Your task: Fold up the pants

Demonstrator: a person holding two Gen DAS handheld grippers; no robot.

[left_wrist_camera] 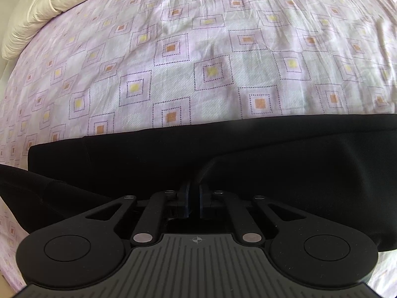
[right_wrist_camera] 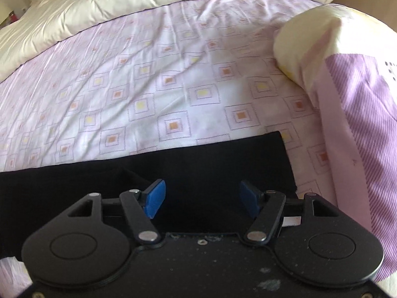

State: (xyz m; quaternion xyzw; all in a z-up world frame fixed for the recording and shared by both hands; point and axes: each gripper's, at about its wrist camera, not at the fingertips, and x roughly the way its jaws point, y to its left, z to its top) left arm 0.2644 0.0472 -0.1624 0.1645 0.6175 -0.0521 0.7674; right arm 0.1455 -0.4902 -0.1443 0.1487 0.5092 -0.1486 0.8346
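Black pants (left_wrist_camera: 248,149) lie flat on a bed sheet with a pink square pattern (left_wrist_camera: 198,49). My left gripper (left_wrist_camera: 194,198) is shut on a raised fold of the black pants, which bunches up between its fingers. In the right wrist view the pants (right_wrist_camera: 198,164) end in a straight edge at the right. My right gripper (right_wrist_camera: 201,196) is open, its blue pads (right_wrist_camera: 155,198) spread wide just above the cloth, and it holds nothing.
A cream duvet (right_wrist_camera: 124,2) is bunched along the far side of the bed and shows in the left wrist view (left_wrist_camera: 37,12) too. A pillow in a cream and purple striped case (right_wrist_camera: 347,87) lies at the right.
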